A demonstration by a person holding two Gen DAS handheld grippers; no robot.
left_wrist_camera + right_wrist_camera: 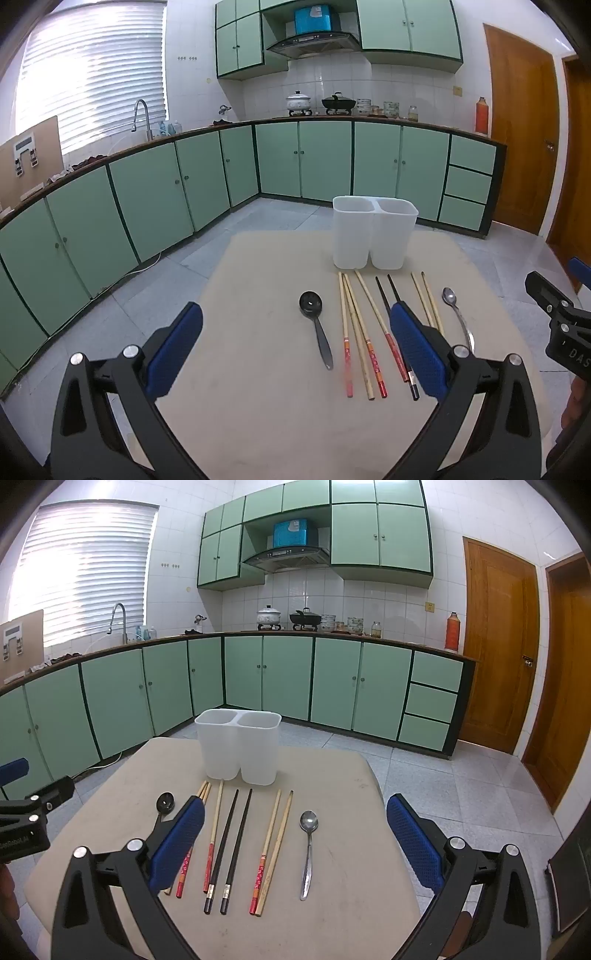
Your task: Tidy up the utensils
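Right wrist view suggests the wide-open, empty right hand-held gripper (295,843) should straddle the shiny steel spoon's (308,849) slim handle squarely.

Side-by-side wrist views — shared table (258,424), downward-forward

White twin-bin holder (238,746), black spoon (314,321), silver spoon (308,845), black chopsticks (229,853), red-patterned wooden chopsticks (264,853), beige table (351,775)

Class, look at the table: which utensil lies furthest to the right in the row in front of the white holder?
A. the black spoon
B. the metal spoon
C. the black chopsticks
B: the metal spoon ends the row, right of all chopsticks.
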